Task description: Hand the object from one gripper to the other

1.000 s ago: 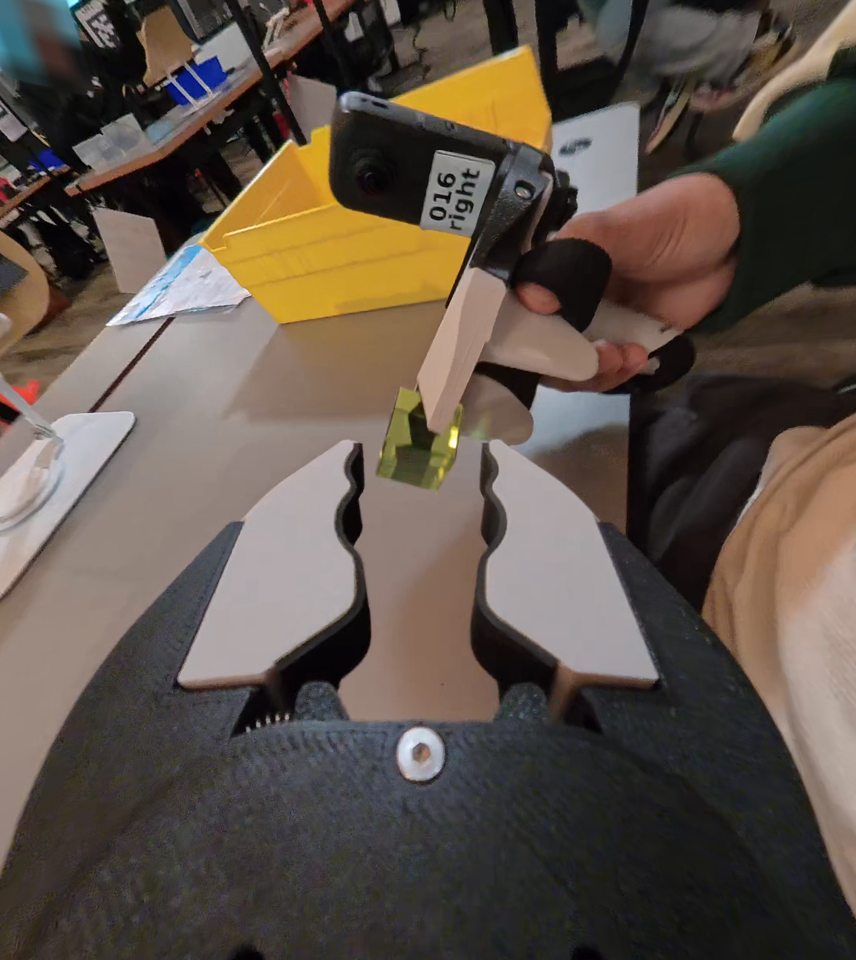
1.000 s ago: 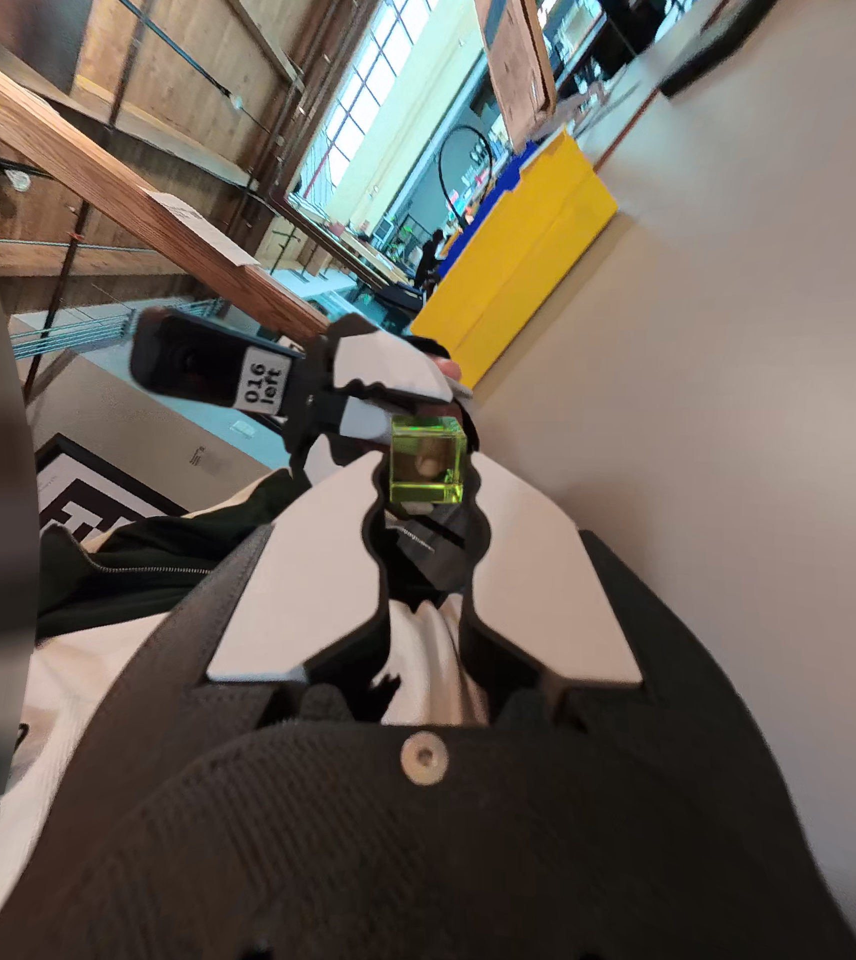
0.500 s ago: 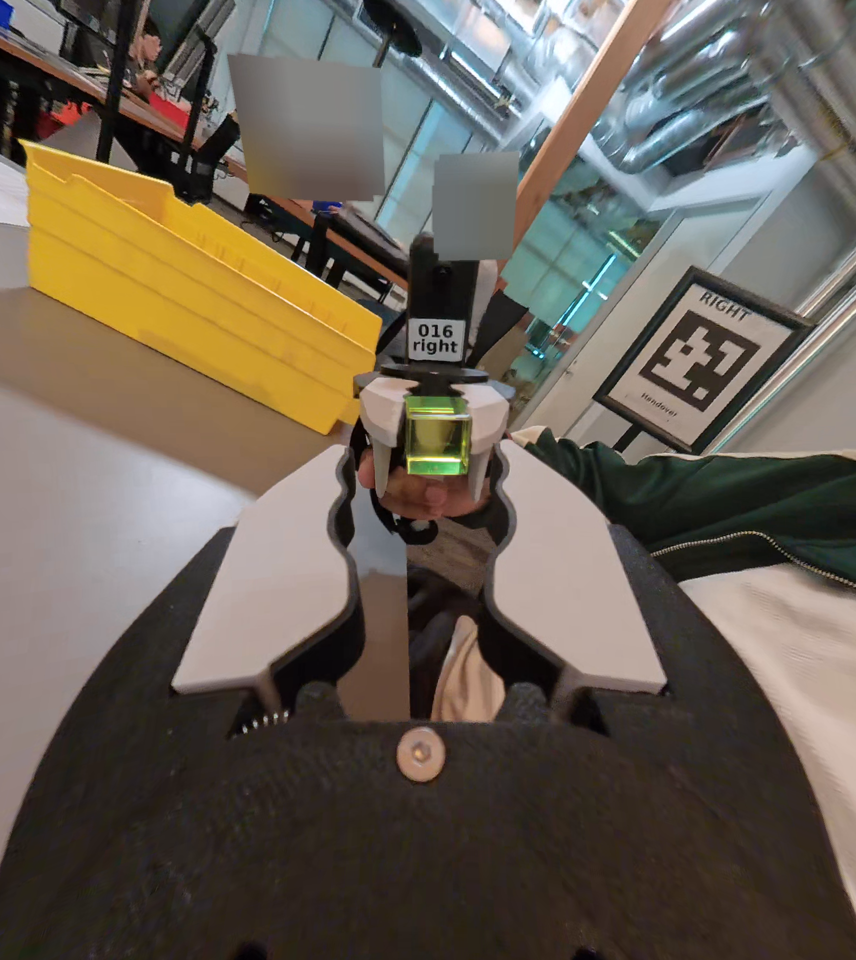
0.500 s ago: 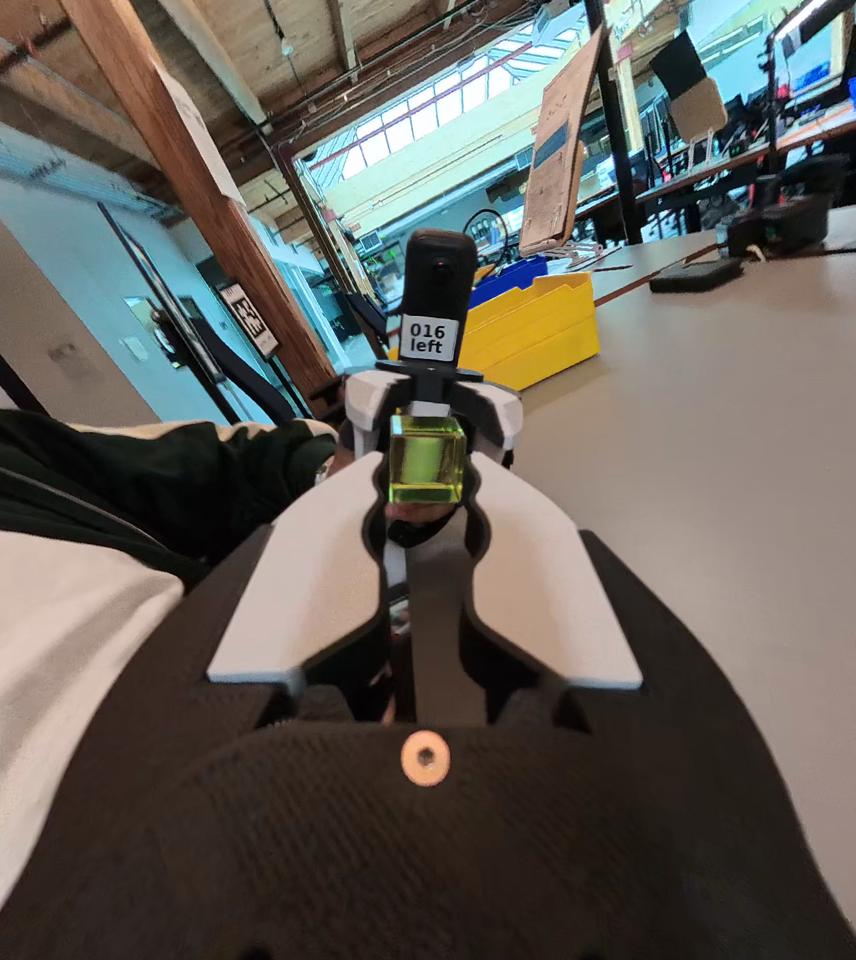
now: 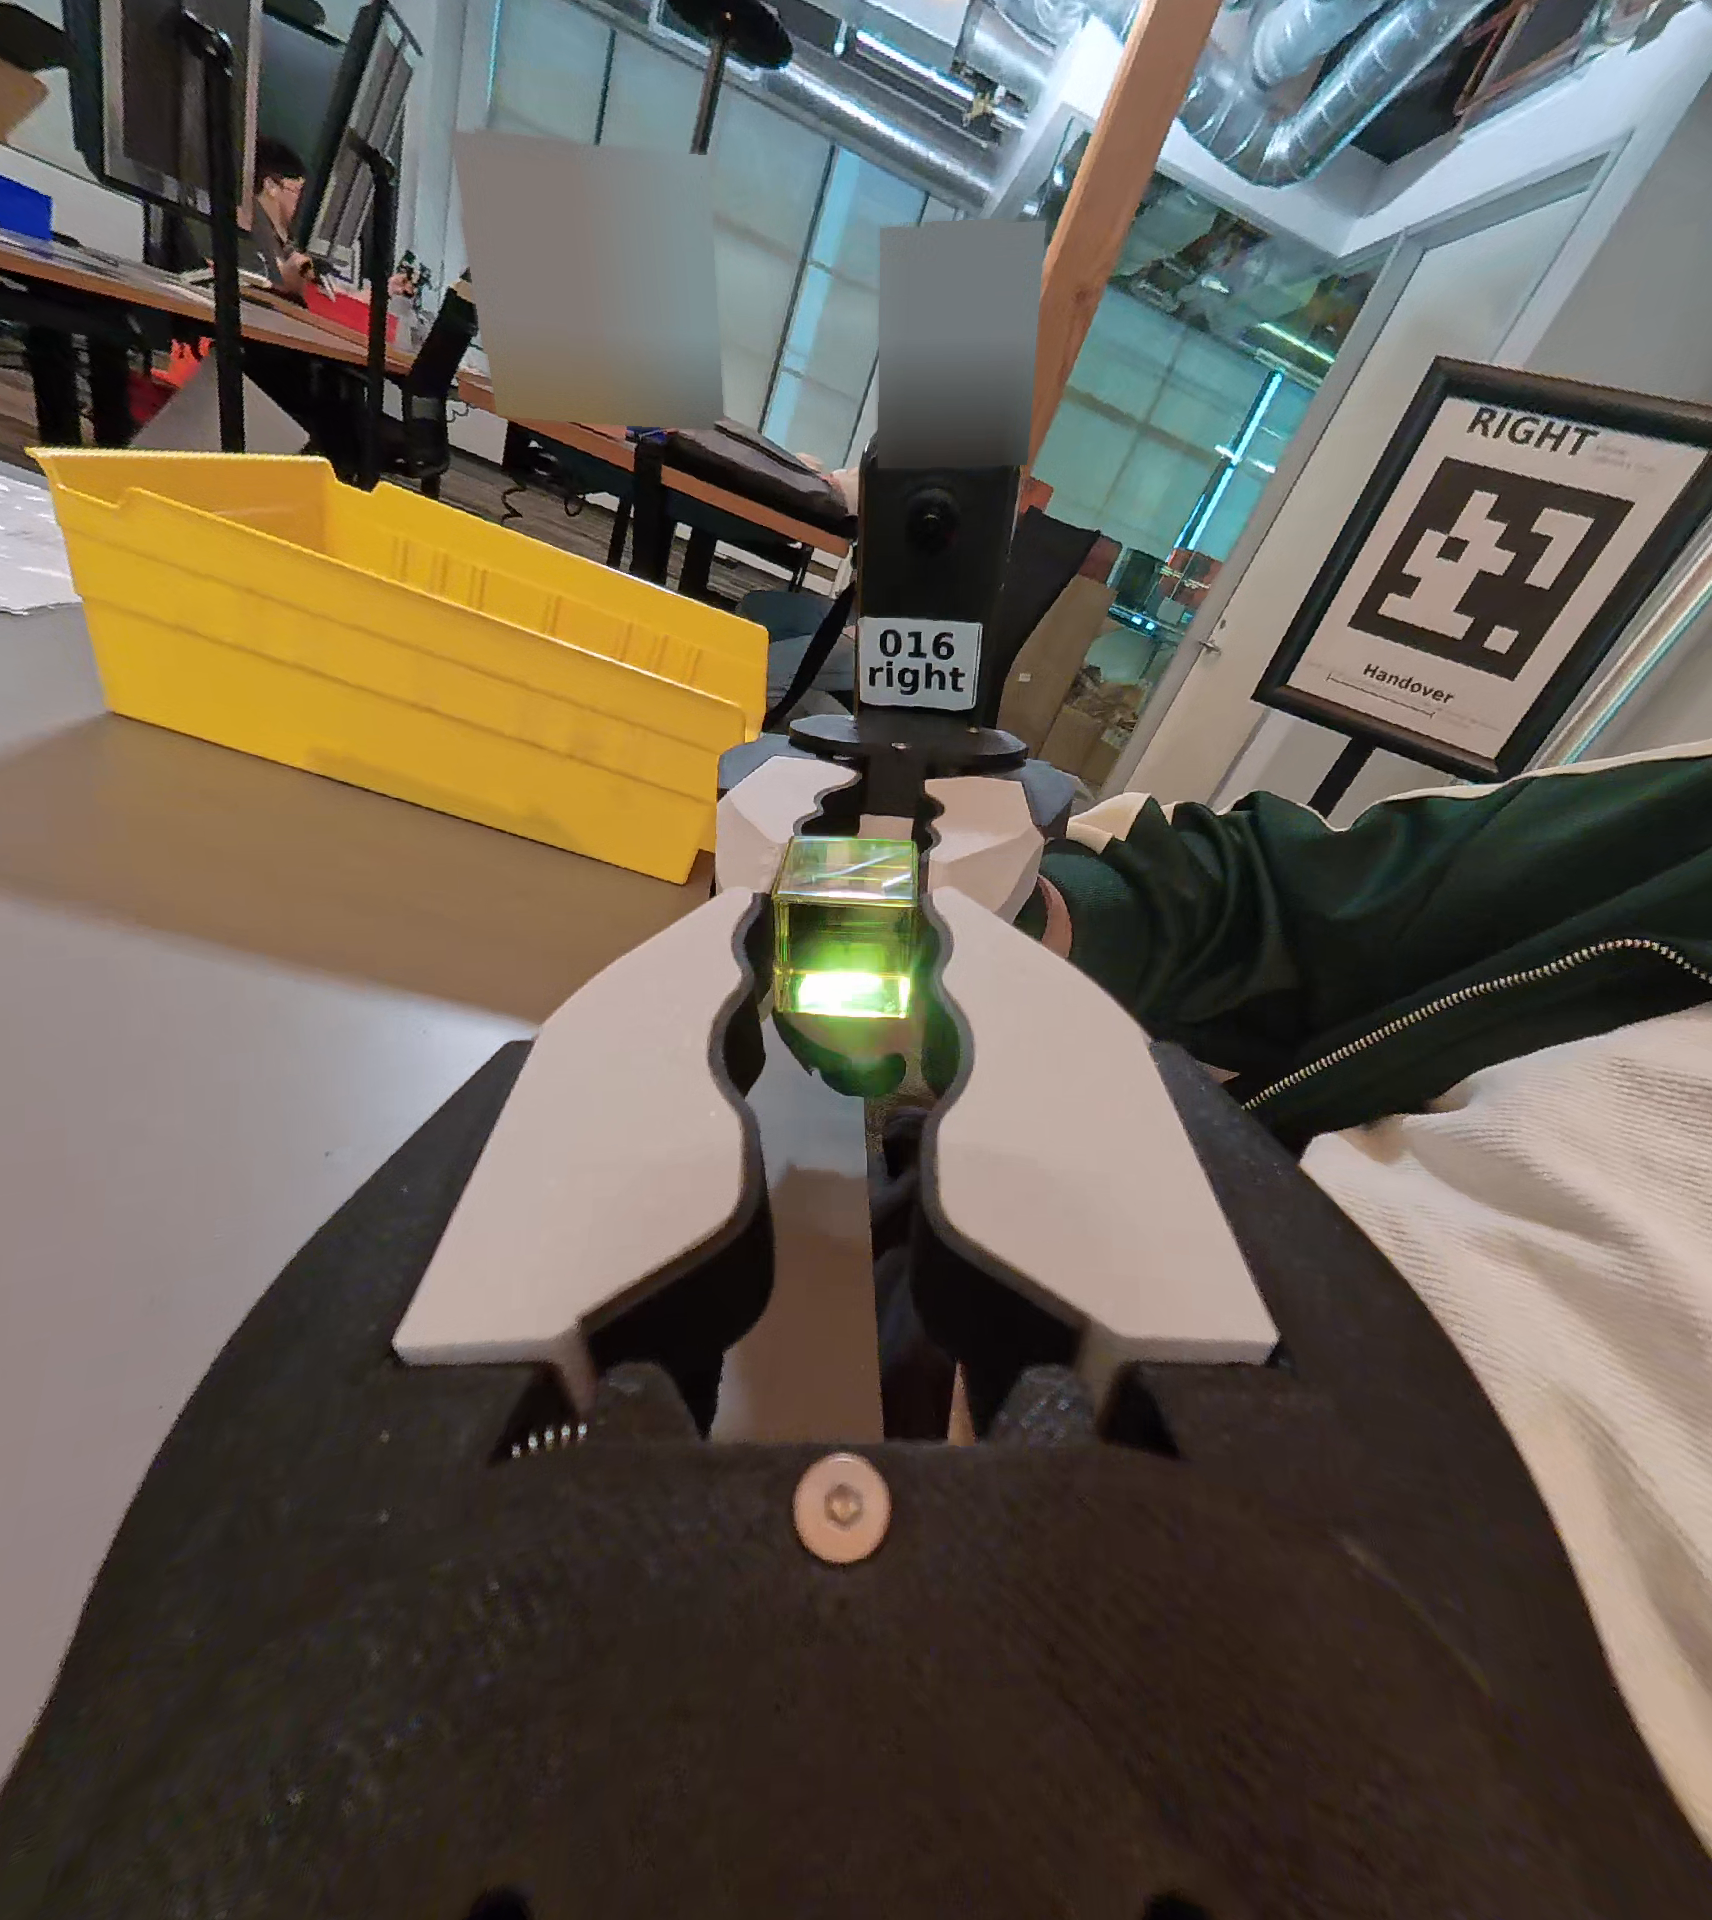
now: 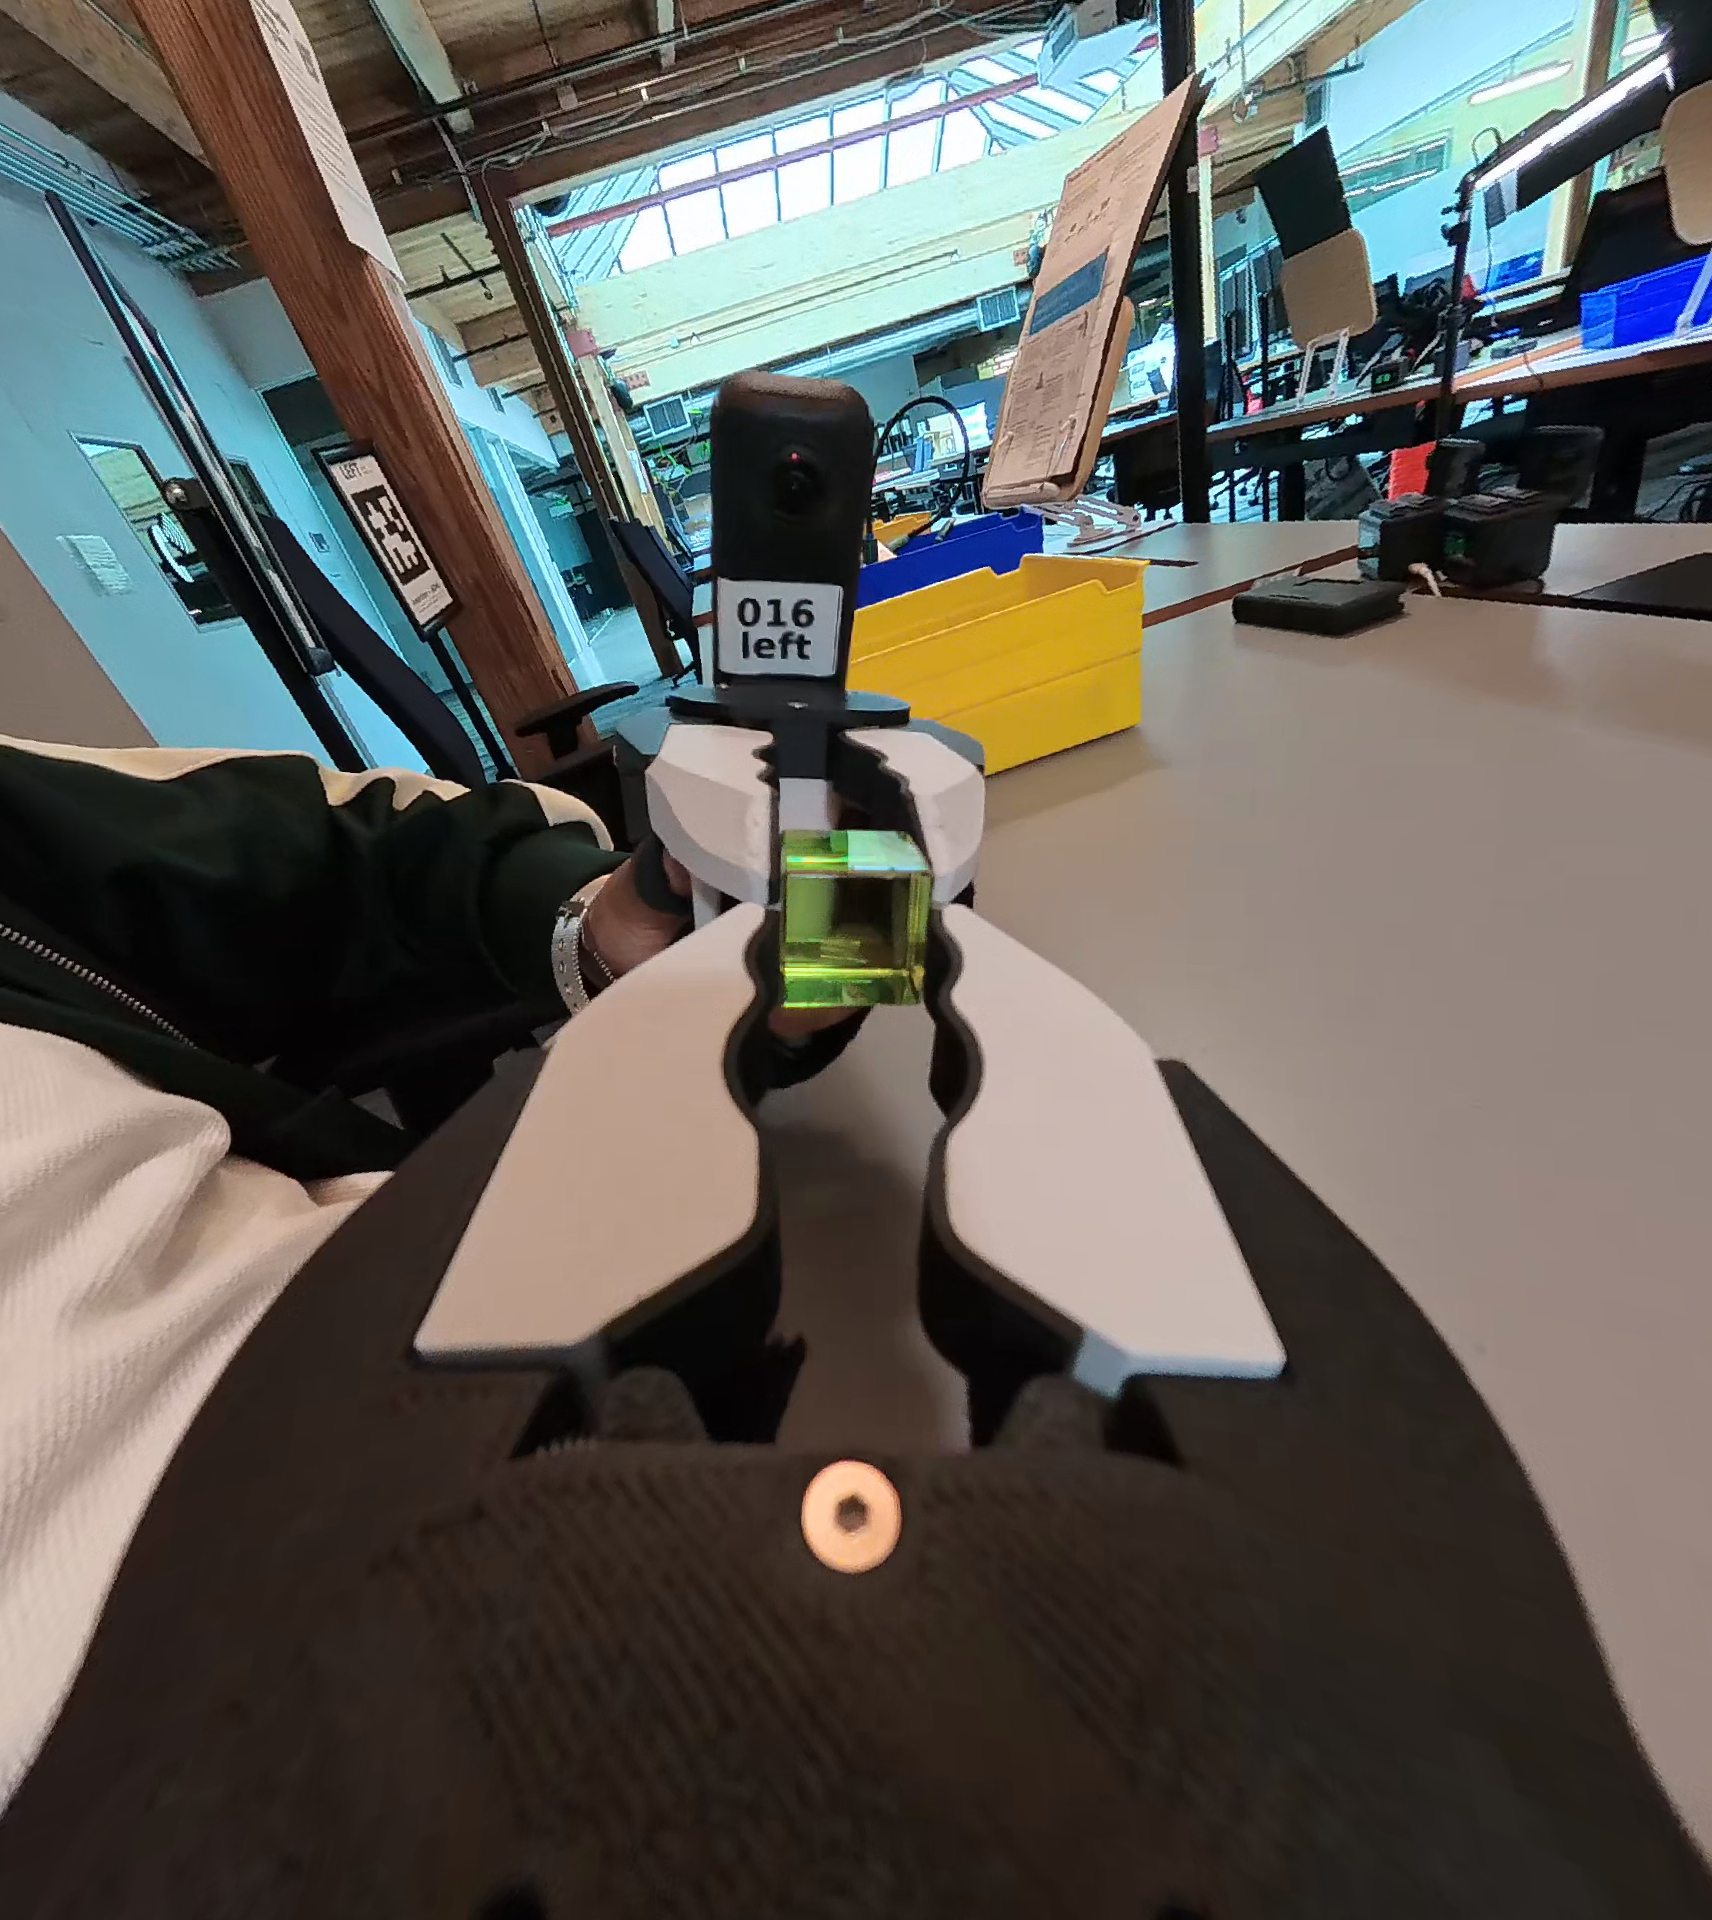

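Note:
A clear green cube (image 5: 841, 935) is held in the air between my two grippers, which face each other tip to tip. My left gripper (image 5: 844, 940) has its jaws closed in against the cube's near sides. My right gripper (image 6: 847, 935) is shut on the same cube (image 6: 852, 940) from the opposite end. In the left wrist view the right gripper's white fingers (image 5: 982, 842) show just behind the cube. In the right wrist view the left gripper's fingers (image 6: 717, 821) show behind it. Both are held just beyond the edge of the grey table (image 5: 156, 1039).
A yellow bin (image 5: 395, 644) stands on the table behind the grippers and also shows in the right wrist view (image 6: 1018, 665). The person's dark green sleeves (image 5: 1351, 914) and white top lie beside the grippers. A framed marker sign (image 5: 1496, 561) stands on the floor. Black devices (image 6: 1314, 608) lie farther along the table. The tips of both grippers are at nearly the same place.
The grippers swung up level to face each other. My left gripper moved forward around the cube and its jaws closed in on it. My right gripper kept its grip.

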Demonstrator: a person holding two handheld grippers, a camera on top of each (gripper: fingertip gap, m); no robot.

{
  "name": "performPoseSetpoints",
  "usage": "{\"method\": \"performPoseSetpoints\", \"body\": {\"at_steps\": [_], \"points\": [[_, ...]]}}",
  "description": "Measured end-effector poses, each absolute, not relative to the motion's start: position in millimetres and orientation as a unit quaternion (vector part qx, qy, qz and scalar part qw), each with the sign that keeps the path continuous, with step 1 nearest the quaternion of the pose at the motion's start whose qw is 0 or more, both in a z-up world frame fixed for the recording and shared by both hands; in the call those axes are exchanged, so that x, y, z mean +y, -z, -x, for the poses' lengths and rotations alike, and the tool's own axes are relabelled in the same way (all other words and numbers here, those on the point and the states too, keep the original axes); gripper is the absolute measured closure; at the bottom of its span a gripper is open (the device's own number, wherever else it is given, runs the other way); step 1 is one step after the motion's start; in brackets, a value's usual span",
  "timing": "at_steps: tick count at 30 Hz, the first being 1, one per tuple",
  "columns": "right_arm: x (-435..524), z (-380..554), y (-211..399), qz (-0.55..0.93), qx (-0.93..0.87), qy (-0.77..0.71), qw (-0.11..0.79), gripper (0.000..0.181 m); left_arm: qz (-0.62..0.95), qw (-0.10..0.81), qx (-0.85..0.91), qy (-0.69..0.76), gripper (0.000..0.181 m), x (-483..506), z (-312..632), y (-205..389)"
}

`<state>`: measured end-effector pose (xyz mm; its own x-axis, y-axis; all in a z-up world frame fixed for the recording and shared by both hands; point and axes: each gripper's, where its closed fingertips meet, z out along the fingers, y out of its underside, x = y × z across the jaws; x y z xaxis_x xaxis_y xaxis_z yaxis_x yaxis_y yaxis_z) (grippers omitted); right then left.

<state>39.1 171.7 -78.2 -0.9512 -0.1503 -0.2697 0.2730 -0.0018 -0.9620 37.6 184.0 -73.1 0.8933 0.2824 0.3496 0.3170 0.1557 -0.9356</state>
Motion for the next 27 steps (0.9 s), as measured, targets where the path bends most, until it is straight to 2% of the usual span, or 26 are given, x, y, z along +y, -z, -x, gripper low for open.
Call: {"method": "performPoseSetpoints", "body": {"at_steps": [3, 7, 9, 12, 15, 24, 27], "points": [[172, -40, 77, -0.038, 0.688, 0.71, 0.146, 0.154, 0.657, 0.717, -0.233, 0.01, 0.156, 184, -39, 73], [174, -28, 68, -0.031, 0.673, 0.734, 0.083, 0.104, 0.654, 0.717, -0.241, 0.021, 0.156, 183, -39, 71], [178, -25, 63, 0.015, 0.673, 0.739, 0.017, 0.094, 0.645, 0.719, -0.254, 0.047, 0.156, 181, -38, 72], [182, -31, 67, 0.127, 0.691, 0.705, -0.098, 0.099, 0.633, 0.717, -0.275, 0.1, 0.156, 181, -37, 77], [185, -38, 74, 0.215, 0.689, 0.665, -0.193, 0.116, 0.632, 0.699, -0.291, 0.166, 0.153, 186, -40, 86], [183, -48, 89, 0.275, 0.701, 0.622, -0.214, 0.154, 0.604, 0.696, -0.293, 0.255, 0.155, 193, -50, 86], [183, -49, 89, 0.279, 0.702, 0.618, -0.219, 0.154, 0.598, 0.697, -0.293, 0.266, 0.155, 193, -50, 86]]}}
